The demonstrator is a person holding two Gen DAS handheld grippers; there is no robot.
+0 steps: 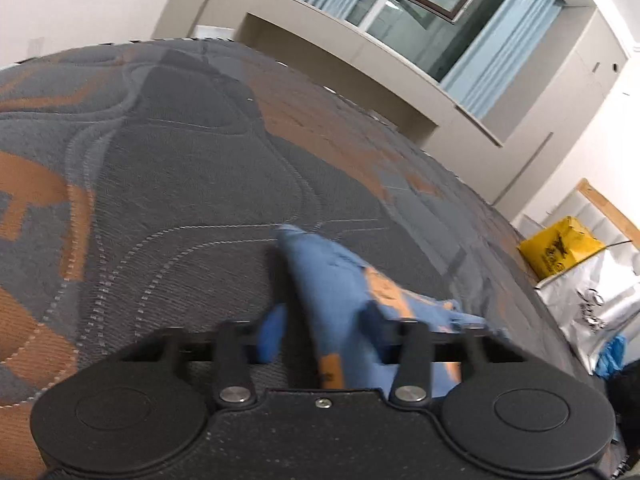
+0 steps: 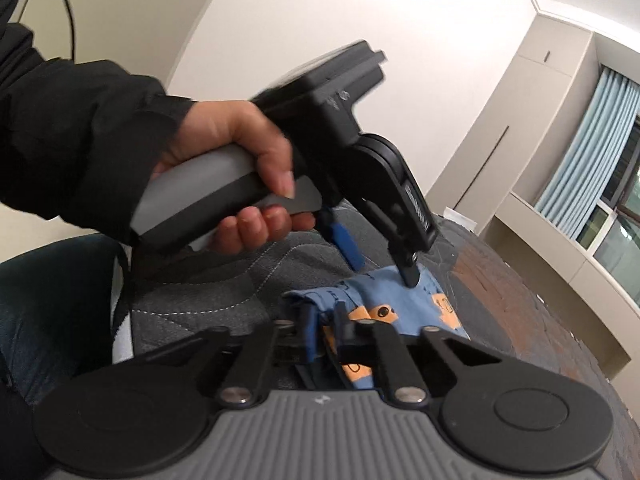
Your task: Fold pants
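The pants (image 1: pixel 340 280) are small, blue with orange patches, and lie bunched on a grey and orange mattress (image 1: pixel 168 168). My left gripper (image 1: pixel 320 336) has its blue-padded jaws apart with a fold of the pants rising between them; one finger presses on the cloth. In the right wrist view the left gripper (image 2: pixel 384 260) is held by a hand above the pants (image 2: pixel 400 300), one finger tip on the fabric. My right gripper (image 2: pixel 324 328) is nearly closed on the bunched near edge of the pants.
A yellow bag (image 1: pixel 560 252) and a silver bag (image 1: pixel 592 312) stand beside the mattress at the right. A window with blue curtains (image 1: pixel 500 40) is at the back. The person's dark-clothed legs (image 2: pixel 52 312) are at the left.
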